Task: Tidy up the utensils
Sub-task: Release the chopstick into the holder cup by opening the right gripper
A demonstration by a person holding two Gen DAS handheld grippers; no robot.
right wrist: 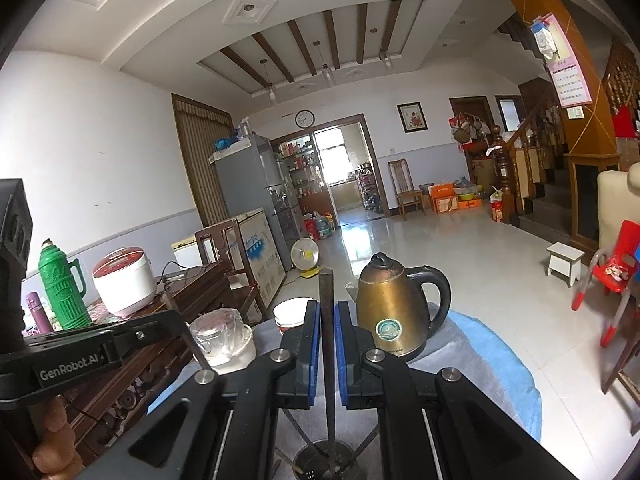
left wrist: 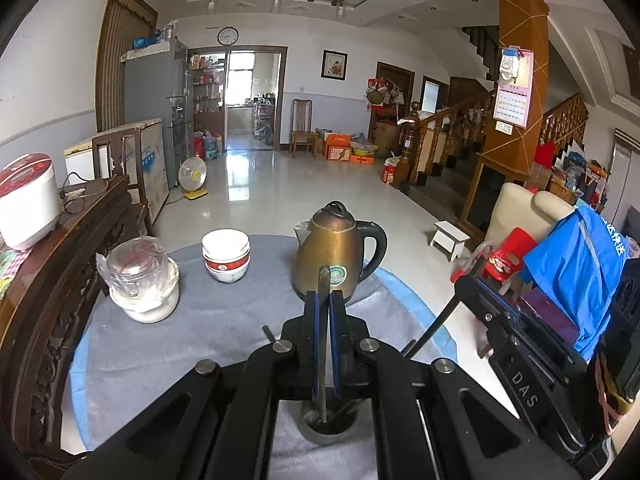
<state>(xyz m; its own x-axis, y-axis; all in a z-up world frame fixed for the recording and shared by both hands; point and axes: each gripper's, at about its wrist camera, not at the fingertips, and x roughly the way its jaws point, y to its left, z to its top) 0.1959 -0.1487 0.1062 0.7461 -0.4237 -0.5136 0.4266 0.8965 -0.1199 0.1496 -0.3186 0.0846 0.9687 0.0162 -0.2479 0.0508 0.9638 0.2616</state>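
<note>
In the left wrist view my left gripper (left wrist: 324, 296) is shut on a thin flat metal utensil (left wrist: 323, 280). The utensil stands upright, and its lower end reaches down to a dark round utensil holder (left wrist: 328, 430) on the cloth. To the right my right gripper (left wrist: 466, 288) is shut on a dark slanting utensil (left wrist: 432, 326). In the right wrist view the right gripper (right wrist: 328, 306) clamps that dark utensil (right wrist: 326, 284) above the holder (right wrist: 320, 460), which has other utensils in it. My left gripper (right wrist: 176, 320) is at the left with its utensil (right wrist: 192, 348).
A brass kettle (left wrist: 332, 256), stacked bowls (left wrist: 226, 256) and a plastic-wrapped glass jar (left wrist: 140, 276) stand on the round table's grey cloth (left wrist: 240, 320). A dark wooden sideboard (left wrist: 48, 300) with a rice cooker (left wrist: 26, 200) and a green thermos (right wrist: 62, 288) lies to the left. A blue bag (left wrist: 576, 272) and a red chair (right wrist: 616, 268) are on the right.
</note>
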